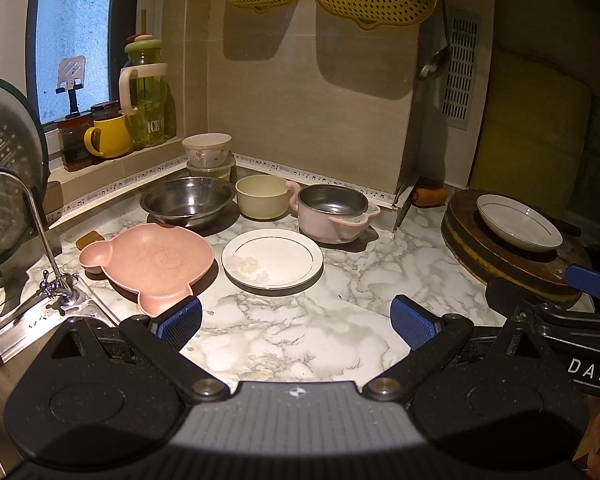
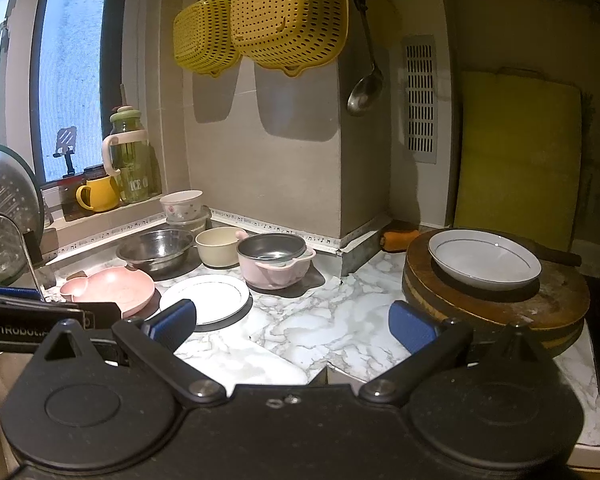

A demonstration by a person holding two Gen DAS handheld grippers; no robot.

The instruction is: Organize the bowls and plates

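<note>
- White gold-rimmed plate (image 1: 273, 259), frame centre, flat on marble counter (image 1: 300, 328); pink bear-shaped plate (image 1: 150, 262) just beside it, left.
- White deep plate (image 2: 485, 258) on round wooden chopping block (image 2: 556, 300), right of frame.
- Steel bowl (image 1: 188, 200), cream cup (image 1: 262, 196), pink pot (image 1: 334, 214) behind.
- Left gripper (image 1: 298, 322): jaws wide, empty.
- Right gripper (image 2: 292, 322): jaws wide, empty.

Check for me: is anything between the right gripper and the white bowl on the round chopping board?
Nothing visible. The right gripper is open over bare marble counter; the white bowl sits alone on the round chopping board, ahead and to the right.
</note>
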